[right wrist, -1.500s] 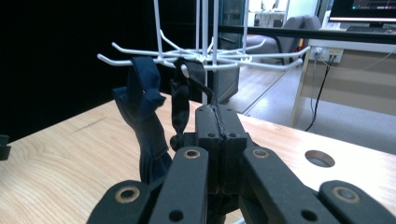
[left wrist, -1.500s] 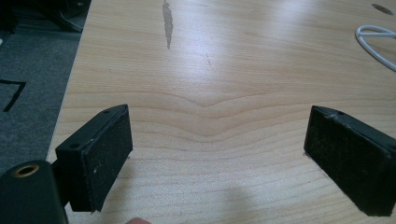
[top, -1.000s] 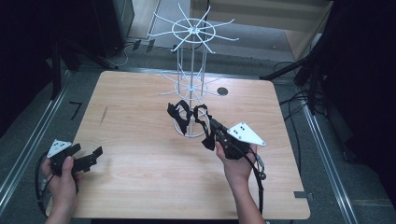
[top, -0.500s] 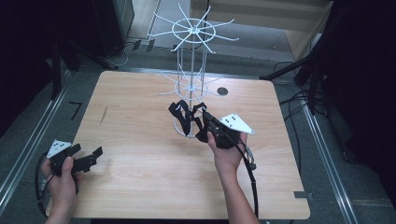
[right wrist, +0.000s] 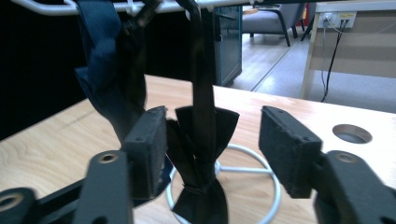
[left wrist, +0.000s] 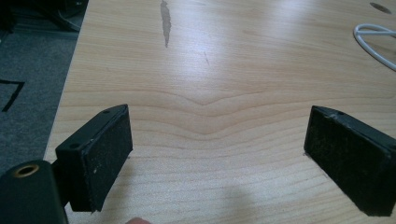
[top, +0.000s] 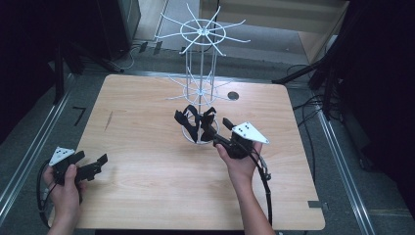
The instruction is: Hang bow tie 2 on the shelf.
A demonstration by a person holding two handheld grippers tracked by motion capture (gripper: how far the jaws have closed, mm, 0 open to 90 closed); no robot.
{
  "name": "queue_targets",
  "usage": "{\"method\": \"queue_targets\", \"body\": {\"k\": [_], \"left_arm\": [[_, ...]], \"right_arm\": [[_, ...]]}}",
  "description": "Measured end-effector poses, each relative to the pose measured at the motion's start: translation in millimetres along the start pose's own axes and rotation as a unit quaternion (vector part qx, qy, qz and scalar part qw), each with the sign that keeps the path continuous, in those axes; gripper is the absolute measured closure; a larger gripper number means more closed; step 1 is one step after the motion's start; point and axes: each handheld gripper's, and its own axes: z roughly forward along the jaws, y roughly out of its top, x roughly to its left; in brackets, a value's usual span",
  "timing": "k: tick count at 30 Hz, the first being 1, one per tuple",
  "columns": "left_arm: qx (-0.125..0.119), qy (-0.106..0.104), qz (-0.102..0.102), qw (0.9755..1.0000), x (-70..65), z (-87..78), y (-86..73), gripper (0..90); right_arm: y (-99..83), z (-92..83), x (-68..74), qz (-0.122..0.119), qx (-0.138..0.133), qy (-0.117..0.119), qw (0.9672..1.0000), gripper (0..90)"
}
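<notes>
A white wire hook rack (top: pixel 200 73) stands on the wooden table (top: pixel 147 196). Several black bow ties (top: pixel 195 122) hang from its lower ring. My right gripper (top: pixel 221 131) is right beside them. Its jaws have just been opening, and in the right gripper view one hanging bow tie (right wrist: pixel 201 126) sits between the spread pads of the right gripper (right wrist: pixel 212 149) without being pressed. A darker tie (right wrist: pixel 105 79) hangs to its left. My left gripper (top: pixel 90 157) rests at the table's front left, open with bare wood between the jaws of the left gripper (left wrist: pixel 217 154).
The rack's round wire base (right wrist: pixel 264 161) lies on the table under the ties. A round cable hole (top: pixel 233 95) sits behind the rack. The rack's upper ring (top: pixel 201 33) spreads hooks overhead. Cables run on the floor at the right.
The right hand has moved left and a little down, close to the rack. Its jaws were shut on a bow tie and now stand apart around the hanging tie. The left hand kept still.
</notes>
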Motion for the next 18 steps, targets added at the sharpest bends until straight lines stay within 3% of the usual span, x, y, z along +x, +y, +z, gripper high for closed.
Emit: {"method": "queue_targets", "body": {"k": [10, 18], "left_arm": [[0.004, -0.001, 0.002, 1.0, -0.1, 0.3, 0.3, 8.2], [0.004, -0.001, 0.002, 1.0, -0.2, 0.2, 0.3, 8.2]], "right_arm": [[-20.0, -30.1, -21.4, -0.006, 0.014, -0.006, 0.9999, 28.4], [-28.2, -48.3, -35.4, 0.017, 0.012, -0.007, 0.9997, 24.4]]}}
